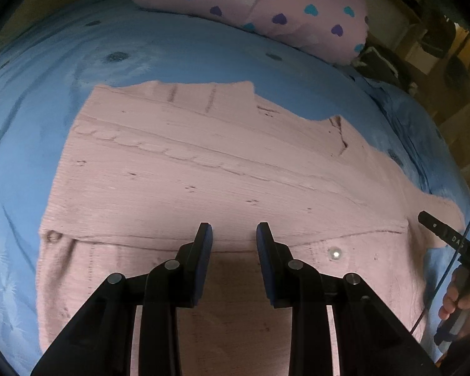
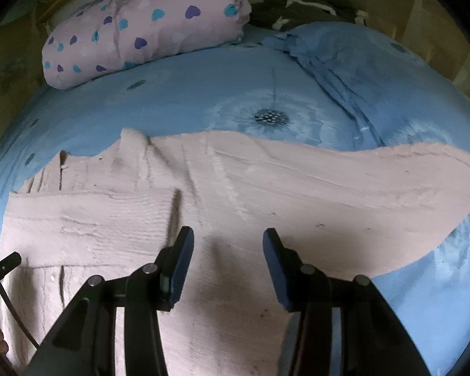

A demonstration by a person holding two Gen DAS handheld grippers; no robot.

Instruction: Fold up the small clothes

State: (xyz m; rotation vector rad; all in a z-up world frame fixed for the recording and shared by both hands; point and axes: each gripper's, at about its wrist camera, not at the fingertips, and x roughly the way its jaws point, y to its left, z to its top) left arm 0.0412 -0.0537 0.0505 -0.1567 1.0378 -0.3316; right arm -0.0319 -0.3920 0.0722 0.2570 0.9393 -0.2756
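where the blue floral bedsheet (image 1: 203,56) meets the far edge, a plump heart-print pillow (image 1: 250,0) rests, well apart from the pink ribbed knit sweater (image 1: 203,163) spread flat on the sheet. left gripper (image 1: 234,235) and right gripper (image 2: 228,241) hover above it, jaws parted, grasping nothing.

A home bedroom, bed (image 2: 188,94) under a blue flower-print cover filling the frame, pink heart-print pillow (image 2: 147,28) at upper left, dark clothes (image 2: 300,9) piled at the top edge

Blue bedsheet (image 2: 203,94) under a heart-print pillow (image 2: 147,22), wooden furniture (image 1: 448,62) behind
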